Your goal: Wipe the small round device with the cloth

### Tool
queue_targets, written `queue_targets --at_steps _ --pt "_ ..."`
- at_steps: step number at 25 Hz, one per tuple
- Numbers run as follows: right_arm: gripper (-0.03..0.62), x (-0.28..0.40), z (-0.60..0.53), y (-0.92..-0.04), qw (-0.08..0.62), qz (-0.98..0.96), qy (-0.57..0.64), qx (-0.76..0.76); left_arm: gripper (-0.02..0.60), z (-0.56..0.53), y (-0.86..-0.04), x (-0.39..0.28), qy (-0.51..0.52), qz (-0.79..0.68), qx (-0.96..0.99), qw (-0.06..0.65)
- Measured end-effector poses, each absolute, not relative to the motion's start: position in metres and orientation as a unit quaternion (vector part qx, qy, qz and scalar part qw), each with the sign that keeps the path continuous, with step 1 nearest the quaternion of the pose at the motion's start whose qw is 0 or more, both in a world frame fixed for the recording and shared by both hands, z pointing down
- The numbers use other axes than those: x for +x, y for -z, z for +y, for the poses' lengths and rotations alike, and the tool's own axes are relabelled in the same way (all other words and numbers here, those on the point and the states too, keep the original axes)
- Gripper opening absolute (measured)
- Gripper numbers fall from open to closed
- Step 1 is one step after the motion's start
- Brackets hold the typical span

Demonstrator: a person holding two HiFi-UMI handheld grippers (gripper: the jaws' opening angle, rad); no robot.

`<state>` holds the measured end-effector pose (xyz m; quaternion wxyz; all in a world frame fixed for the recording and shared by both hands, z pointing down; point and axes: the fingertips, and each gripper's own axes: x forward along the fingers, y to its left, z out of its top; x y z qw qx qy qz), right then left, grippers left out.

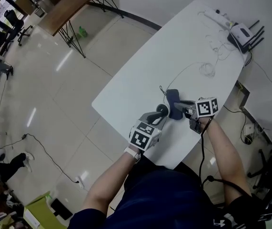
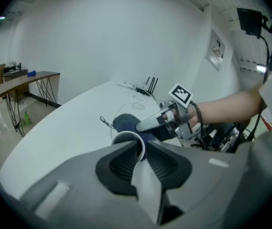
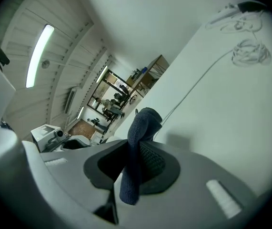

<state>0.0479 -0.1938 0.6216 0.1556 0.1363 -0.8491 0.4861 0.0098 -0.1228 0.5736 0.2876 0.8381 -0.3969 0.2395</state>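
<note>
Left tongs (image 2: 143, 152) were clenched on the rim of the small round device (image 2: 126, 138), which was held over the near edge of the white table (image 1: 140, 75). Just right of it, the dark blue cloth (image 3: 143, 123) was gripped in the right tongs (image 3: 135, 151), close against the device, though contact could not be confirmed. Wiping was judged to be just beginning. Next, the cloth would need to be pressed on the device's face and rubbed across it, with the device held steady.

The white, rounded table top (image 1: 140, 80) carries a white router with black antennas (image 1: 243, 34) and a long white power strip (image 1: 219, 17) at its far end, with a coiled thin white cable (image 1: 206, 69) nearer the middle
</note>
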Motion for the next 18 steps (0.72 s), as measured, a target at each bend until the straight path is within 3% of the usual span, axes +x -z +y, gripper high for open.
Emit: queue_targets --at_steps 10,18 --pt "0.066 0.033 -0.188 -0.653 0.178 -0.819 -0.539 0.088 0.072 -0.12 -0.587 0.01 -0.256 -0.412 0.824 0.294" --pt "0.066 0.025 -0.189 -0.609 0.159 -0.85 -0.497 0.069 0.068 -0.12 -0.589 0.007 -0.257 -0.41 0.826 0.289"
